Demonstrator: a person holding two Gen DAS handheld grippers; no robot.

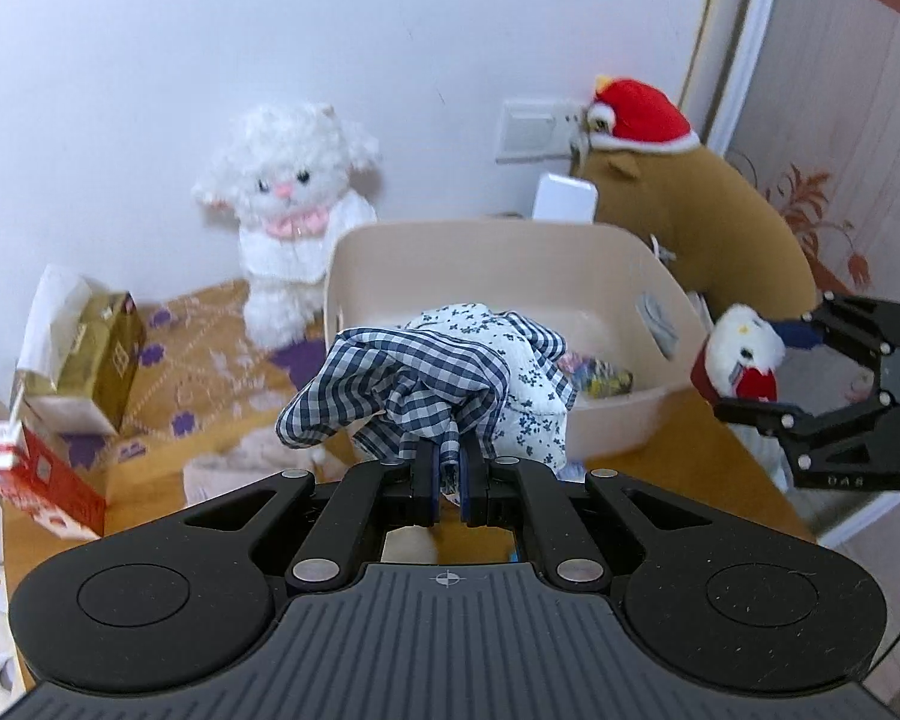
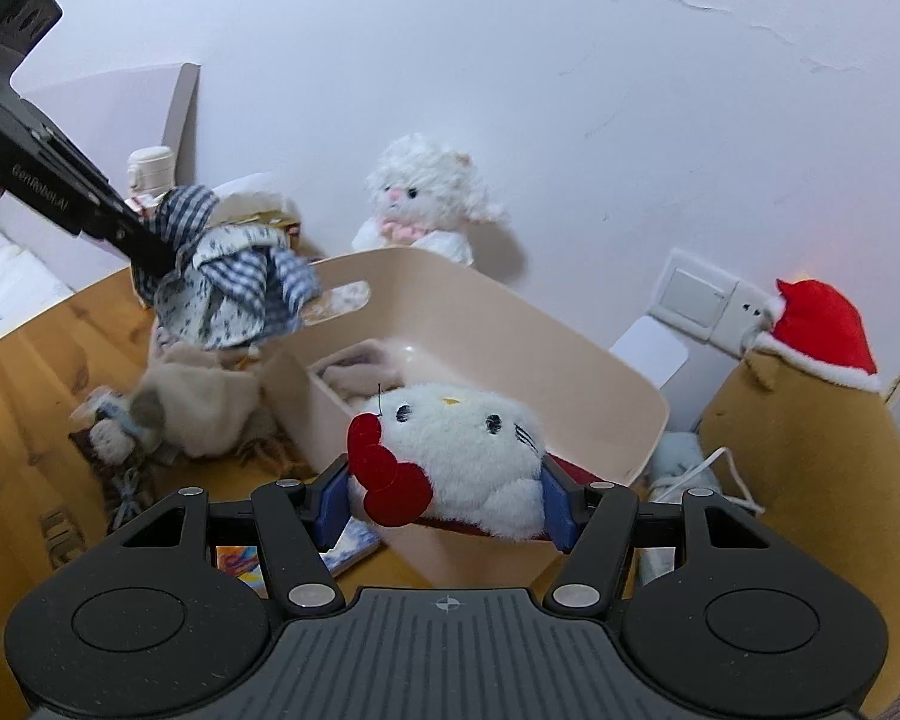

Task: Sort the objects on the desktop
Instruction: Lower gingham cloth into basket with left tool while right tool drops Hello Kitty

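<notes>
Now, from the left wrist: the left gripper (image 1: 447, 483) is pinched tight on a checked and flowered cloth (image 1: 432, 384), lifted before the near rim of the beige bin (image 1: 618, 252); only here, a gold box (image 1: 99, 360) far left. From the right wrist: the right gripper (image 2: 444, 501), angled down, squeezes a white plush cat (image 2: 450, 456) over the bin's near edge; bare wooden table (image 2: 24, 372) left.

The checked cloth (image 1: 426, 384) hides the basket's (image 1: 624, 258) front wall; its contents stay blurred
</notes>
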